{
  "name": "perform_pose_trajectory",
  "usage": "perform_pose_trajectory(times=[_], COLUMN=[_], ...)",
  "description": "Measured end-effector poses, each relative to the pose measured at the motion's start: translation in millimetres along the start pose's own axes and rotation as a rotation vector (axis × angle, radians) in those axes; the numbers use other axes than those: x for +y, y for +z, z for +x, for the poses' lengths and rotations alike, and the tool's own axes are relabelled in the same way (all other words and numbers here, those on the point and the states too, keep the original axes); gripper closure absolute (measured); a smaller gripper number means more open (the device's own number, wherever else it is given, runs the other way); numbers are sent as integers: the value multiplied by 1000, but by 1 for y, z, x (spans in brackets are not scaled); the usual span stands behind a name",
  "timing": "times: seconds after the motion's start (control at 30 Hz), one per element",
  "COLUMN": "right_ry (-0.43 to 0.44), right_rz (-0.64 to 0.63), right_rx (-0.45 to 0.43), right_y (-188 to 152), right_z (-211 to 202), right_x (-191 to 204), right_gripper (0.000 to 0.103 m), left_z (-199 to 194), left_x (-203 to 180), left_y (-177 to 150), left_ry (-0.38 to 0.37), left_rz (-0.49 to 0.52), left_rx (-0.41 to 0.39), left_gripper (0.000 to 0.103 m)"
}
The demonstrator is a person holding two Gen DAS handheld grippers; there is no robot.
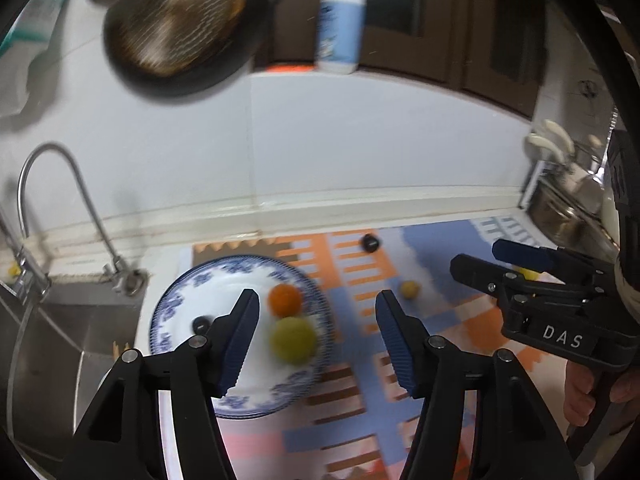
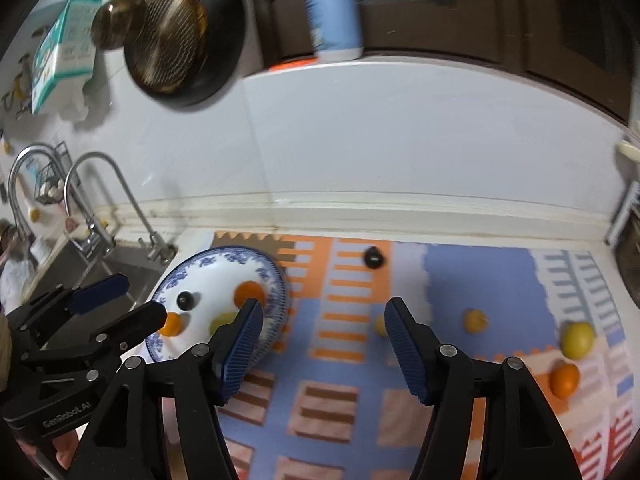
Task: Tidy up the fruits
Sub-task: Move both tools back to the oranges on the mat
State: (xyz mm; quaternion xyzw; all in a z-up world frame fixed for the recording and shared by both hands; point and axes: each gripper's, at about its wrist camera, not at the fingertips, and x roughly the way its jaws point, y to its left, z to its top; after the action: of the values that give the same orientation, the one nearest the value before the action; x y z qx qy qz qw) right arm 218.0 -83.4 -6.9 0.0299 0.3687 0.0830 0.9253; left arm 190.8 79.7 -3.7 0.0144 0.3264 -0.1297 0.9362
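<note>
A blue-and-white plate [image 1: 192,300] [image 2: 208,268] sits on the patterned mat beside the sink. On it lie an orange [image 1: 285,300] [image 2: 249,293], a green-yellow fruit [image 1: 293,338] [image 2: 221,322], a small dark fruit [image 1: 200,325] [image 2: 185,300] and, in the right wrist view, a second orange [image 2: 173,324]. On the mat lie a dark fruit [image 1: 370,243] [image 2: 374,259], small yellow fruits [image 1: 409,289] [image 2: 475,321], a yellow-green fruit [image 2: 577,340] and an orange [image 2: 565,379]. My left gripper [image 1: 316,340] is open and empty above the plate's right edge. My right gripper [image 2: 322,344] is open and empty over the mat.
A sink [image 1: 60,340] with a curved tap [image 1: 52,184] lies left of the plate. A dark pan [image 1: 176,28] hangs on the wall. A lotion bottle [image 1: 340,28] stands on the ledge. A metal rack [image 1: 568,200] is at the right.
</note>
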Motion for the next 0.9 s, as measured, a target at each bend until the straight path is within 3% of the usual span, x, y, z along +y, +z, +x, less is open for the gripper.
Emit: perform_pose_trajectory(times=[0.57, 0.9], right_ry=[-221, -326], right_rz=[61, 103], right_rx=[-149, -142], right_y=[-45, -71], right_z=[-97, -108], right_x=[-86, -141], right_gripper=[30, 30], left_z=[-3, 26], left_x=[-110, -174], left_y=[11, -3], left_ry=[-165, -269], left_rz=[148, 256], left_rx=[-48, -36], left_gripper=[29, 28])
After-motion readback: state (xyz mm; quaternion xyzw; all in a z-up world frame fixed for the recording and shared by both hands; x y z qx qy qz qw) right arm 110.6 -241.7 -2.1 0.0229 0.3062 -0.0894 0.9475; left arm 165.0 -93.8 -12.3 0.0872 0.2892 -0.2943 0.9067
